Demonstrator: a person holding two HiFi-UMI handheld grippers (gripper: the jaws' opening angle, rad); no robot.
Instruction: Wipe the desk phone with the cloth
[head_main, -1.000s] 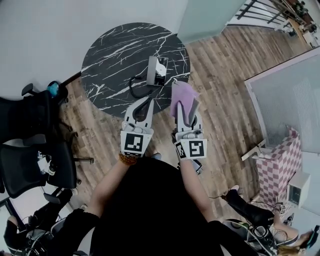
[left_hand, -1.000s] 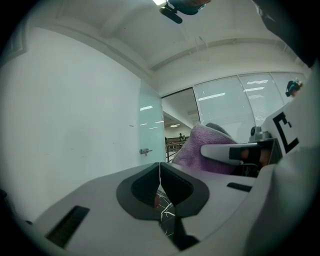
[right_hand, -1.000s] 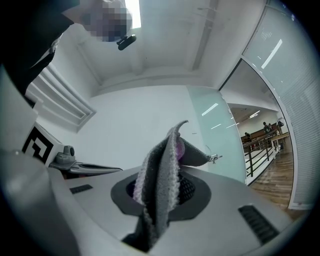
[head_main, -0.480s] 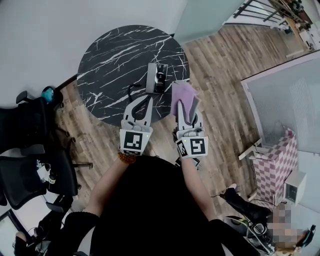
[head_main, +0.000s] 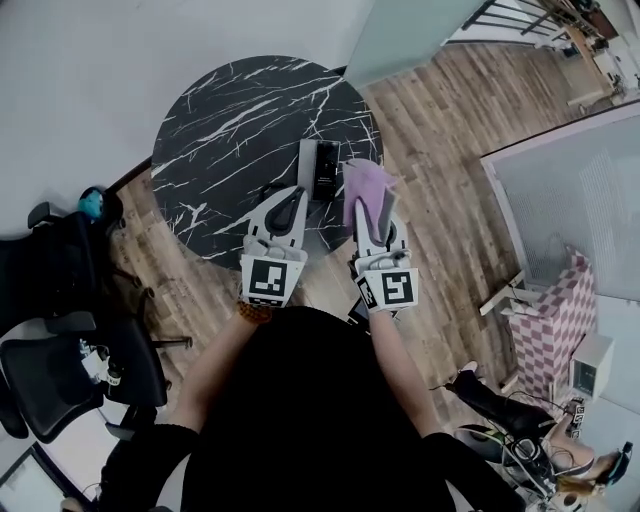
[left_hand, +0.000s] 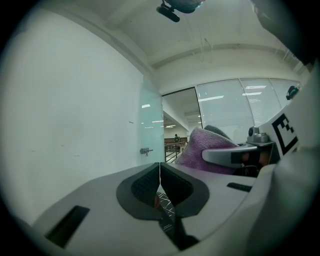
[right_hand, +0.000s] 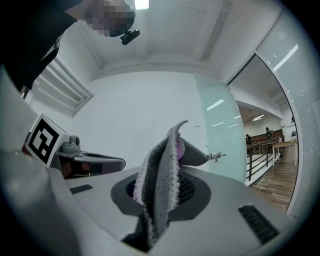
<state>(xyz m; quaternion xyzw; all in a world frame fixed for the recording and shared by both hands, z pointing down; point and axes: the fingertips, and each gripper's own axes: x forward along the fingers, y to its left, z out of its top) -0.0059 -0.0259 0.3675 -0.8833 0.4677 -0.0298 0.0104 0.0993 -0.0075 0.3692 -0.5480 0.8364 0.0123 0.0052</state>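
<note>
Wooden plank floor (head_main: 440, 180) spreads under the scene, with a plain white wall (head_main: 120, 70) at the far side. Nearest the camera is the person's black top (head_main: 300, 420), both forearms reaching forward from it. The left gripper (head_main: 291, 197), grey with a square-marker cube at its back, has its jaws pressed together with nothing between them. Its own view shows the two dark pads (left_hand: 145, 186) meeting along a thin line. Just beside it, the right gripper (head_main: 376, 222) pinches a purple cloth (head_main: 364, 192) with a pale grey edge. In the right gripper view the folded cloth (right_hand: 161, 170) stands up out of the clamped jaws and curls to a point at the top. The two grippers sit side by side, near each other but apart, both over the near edge of a round black marble table (head_main: 230, 120) veined in white. Beyond their tips a desk phone (head_main: 320, 166), grey and black and rectangular, lies on the near right part of the tabletop. The cloth's upper edge is just beside the phone's right side; whether they touch cannot be told. A black cord (head_main: 268, 188) loops from the phone toward the left gripper. Off to the left stand black office chairs (head_main: 50, 270). To the right are a frosted glass partition (head_main: 570, 200) and a pink-and-white checkered box (head_main: 555, 325).
</note>
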